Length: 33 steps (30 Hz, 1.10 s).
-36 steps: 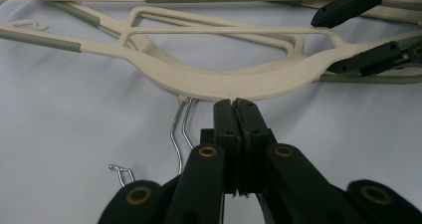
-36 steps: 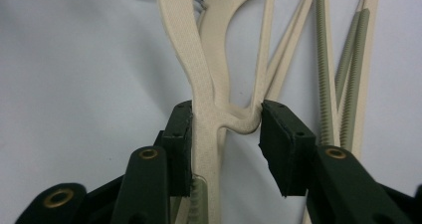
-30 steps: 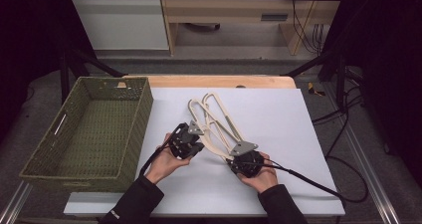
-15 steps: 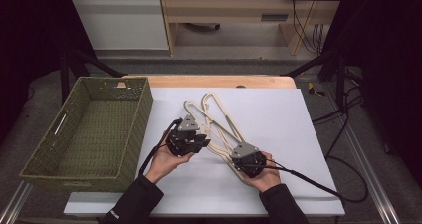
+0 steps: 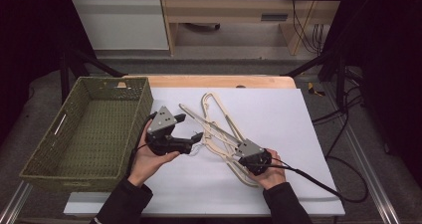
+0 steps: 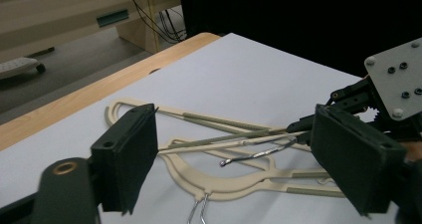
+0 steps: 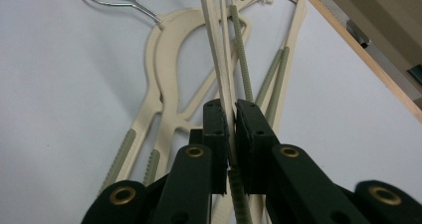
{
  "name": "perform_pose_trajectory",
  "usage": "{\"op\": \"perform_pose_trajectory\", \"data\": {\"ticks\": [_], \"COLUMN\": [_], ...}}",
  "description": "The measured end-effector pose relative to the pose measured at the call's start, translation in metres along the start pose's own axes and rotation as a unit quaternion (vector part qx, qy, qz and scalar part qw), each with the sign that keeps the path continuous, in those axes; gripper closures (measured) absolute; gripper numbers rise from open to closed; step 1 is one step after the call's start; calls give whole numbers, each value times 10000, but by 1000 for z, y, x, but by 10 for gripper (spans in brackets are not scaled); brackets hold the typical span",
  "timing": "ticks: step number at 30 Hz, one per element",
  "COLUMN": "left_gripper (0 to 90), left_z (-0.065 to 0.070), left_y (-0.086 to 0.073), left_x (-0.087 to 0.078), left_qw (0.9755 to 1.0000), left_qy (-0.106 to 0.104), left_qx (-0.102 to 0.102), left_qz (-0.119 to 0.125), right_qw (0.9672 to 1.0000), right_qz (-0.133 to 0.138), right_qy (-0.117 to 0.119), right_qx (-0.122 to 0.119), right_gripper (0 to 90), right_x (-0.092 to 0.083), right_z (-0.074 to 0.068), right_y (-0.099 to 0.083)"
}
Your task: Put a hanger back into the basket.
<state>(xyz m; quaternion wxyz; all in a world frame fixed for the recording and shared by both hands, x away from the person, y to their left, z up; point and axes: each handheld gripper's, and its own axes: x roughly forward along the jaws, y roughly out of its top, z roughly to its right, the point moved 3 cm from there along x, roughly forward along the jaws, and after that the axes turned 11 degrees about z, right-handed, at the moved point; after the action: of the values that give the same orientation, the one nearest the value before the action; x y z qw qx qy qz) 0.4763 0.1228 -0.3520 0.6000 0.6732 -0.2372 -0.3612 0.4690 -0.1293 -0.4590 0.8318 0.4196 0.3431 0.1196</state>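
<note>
Several cream plastic hangers [image 5: 219, 134] with green grip strips lie crossed on the white table top [image 5: 288, 114]. My left gripper [image 5: 191, 127] hovers above their left end, its jaws open and just widened, nothing between them. In the left gripper view the left gripper [image 6: 234, 129] frames the hangers [image 6: 239, 189] and a metal hook [image 6: 259, 154]. My right gripper [image 5: 238, 147] has just closed and is shut on a thin hanger arm [image 7: 216, 50], which runs between the pads in the right gripper view [image 7: 232, 114]. Another hanger [image 7: 164, 59] lies flat beneath.
A green woven basket [image 5: 84, 129] stands at the left edge of the table, close to my left hand. A wooden strip [image 5: 224, 81] borders the far side. The right gripper's cable [image 5: 318, 184] trails off to the right across the white top.
The left gripper opened, let go of the hanger and rose up and to the left. The right gripper's jaws closed onto the hanger arm; that hand stayed in place.
</note>
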Motion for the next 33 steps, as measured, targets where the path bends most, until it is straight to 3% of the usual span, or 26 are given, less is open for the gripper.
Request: {"op": "perform_pose_trajectory", "data": {"ticks": [6,11,16,22,27,28,30,33], "left_gripper": [138,134,129,131,153,160,163,179], "left_z": [-3,-3,-1,1,3,3,3,3], "left_y": [-6,-20,-36,-37,-38,-39,-39,-40], "left_x": [-18,-29,-35,-34,-32,-32,-31,-28], "left_qw": [9995,9990,9982,9982,9978,9977,9974,9969], "left_qy": [181,191,181,128,76,77,27,-19], "left_qx": [179,171,184,198,270,293,297,357], "left_qz": [-185,-357,-542,-547,-594,-606,-652,-702], "right_qw": [10000,9997,9986,9966,9911,9874,9859,9795], "right_qz": [50,147,325,368,654,789,827,944], "right_qy": [-48,-78,86,464,797,1008,1096,1468], "right_qx": [-8,167,397,564,838,930,956,1005], "right_gripper": [862,865,876,878,878,878,878,878], "right_x": [-4,-12,-25,-36,-43,-47,-48,-49], "right_z": [9,21,28,26,25,23,22,15], "right_y": [1,1,7,11,18,22,23,28]}}
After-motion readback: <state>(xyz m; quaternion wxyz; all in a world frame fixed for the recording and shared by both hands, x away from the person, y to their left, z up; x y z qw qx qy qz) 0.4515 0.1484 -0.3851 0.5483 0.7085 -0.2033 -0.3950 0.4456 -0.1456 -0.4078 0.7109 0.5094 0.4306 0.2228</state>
